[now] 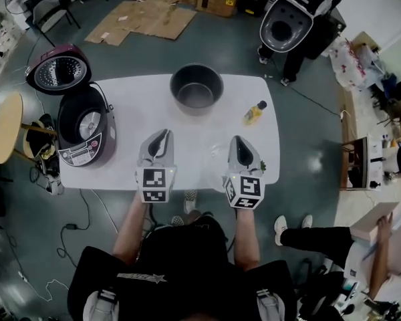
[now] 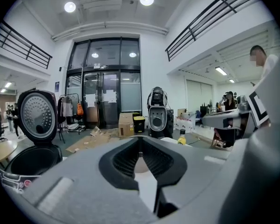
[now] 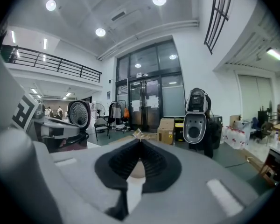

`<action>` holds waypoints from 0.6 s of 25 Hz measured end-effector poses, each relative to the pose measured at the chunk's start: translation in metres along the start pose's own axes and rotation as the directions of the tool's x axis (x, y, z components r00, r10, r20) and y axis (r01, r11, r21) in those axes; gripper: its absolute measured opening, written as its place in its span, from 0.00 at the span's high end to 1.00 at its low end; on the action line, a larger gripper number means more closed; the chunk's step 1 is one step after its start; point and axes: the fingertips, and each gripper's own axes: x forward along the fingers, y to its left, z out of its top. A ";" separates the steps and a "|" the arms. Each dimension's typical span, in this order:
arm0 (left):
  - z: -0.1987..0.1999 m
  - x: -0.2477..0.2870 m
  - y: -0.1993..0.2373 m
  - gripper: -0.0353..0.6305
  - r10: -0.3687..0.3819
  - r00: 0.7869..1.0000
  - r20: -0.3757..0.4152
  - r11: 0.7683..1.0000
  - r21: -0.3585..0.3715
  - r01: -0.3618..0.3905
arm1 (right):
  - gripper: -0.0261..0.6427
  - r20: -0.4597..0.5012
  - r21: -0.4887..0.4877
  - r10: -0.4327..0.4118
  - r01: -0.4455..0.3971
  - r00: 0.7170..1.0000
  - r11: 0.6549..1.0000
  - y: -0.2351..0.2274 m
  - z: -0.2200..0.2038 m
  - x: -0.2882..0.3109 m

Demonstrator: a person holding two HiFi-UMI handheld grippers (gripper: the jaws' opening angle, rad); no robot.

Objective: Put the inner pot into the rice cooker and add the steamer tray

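The dark metal inner pot stands empty near the far edge of the white table. The maroon rice cooker sits at the table's left end with its lid swung open and its cavity empty; it also shows in the left gripper view. My left gripper and right gripper hover side by side over the near half of the table, both shut with nothing between the jaws. The pot is well ahead of them. I cannot make out a steamer tray.
A small yellow bottle lies at the pot's right. A small green item sits by the right gripper. A round wooden stool stands left of the table, cables trail on the floor, and a person sits at the right.
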 end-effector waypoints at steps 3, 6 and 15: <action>-0.002 0.019 0.003 0.90 0.003 1.000 -0.015 1.000 -0.005 -0.003 | 0.95 -0.015 0.004 0.006 -0.006 1.000 1.000 -0.007 -0.003 0.019; -0.007 0.036 0.007 0.90 0.004 0.999 -0.035 1.000 -0.009 -0.004 | 0.95 -0.033 0.008 0.012 -0.012 0.999 1.000 -0.011 -0.008 0.036; -0.023 0.082 0.017 0.90 0.018 0.996 -0.090 1.000 -0.022 -0.020 | 0.95 -0.075 0.024 0.036 -0.035 0.997 0.999 -0.026 -0.024 0.087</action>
